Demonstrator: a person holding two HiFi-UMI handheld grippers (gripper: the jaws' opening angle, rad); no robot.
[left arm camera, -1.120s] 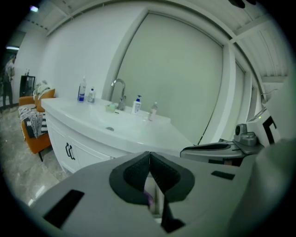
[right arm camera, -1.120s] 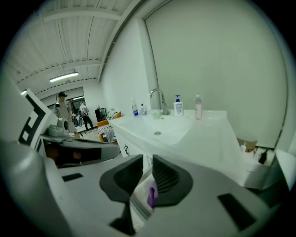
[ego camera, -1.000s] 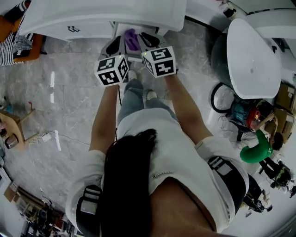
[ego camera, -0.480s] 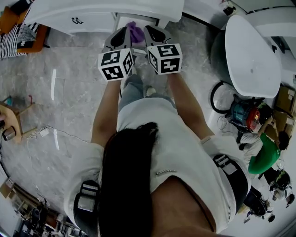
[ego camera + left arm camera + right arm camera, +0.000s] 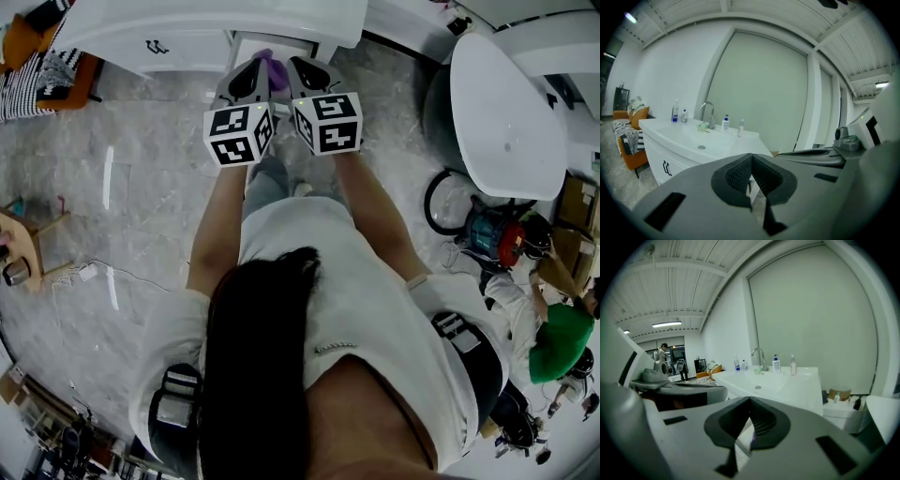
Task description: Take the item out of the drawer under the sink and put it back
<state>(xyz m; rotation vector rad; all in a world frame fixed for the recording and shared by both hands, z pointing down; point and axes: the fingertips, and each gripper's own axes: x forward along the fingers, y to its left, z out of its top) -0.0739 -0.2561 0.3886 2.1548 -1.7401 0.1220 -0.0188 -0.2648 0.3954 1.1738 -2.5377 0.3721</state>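
Fingers [image 5: 733,177] closed, empty, on left gripper [image 5: 751,158] and right gripper [image 5: 749,401]; purple item [image 5: 274,64] between them.

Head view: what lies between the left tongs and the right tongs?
A purple item lies there, close between the left tongs and the right tongs. The head view shows this; whether they touch it, I cannot tell.

Nothing here can actually be read. The left marker cube [image 5: 239,134] and the right marker cube [image 5: 328,122] carry only black-and-white square patterns, no letters. The bottles [image 5: 776,363] standing on the sink [image 5: 797,385] are too small for any print to be made out.
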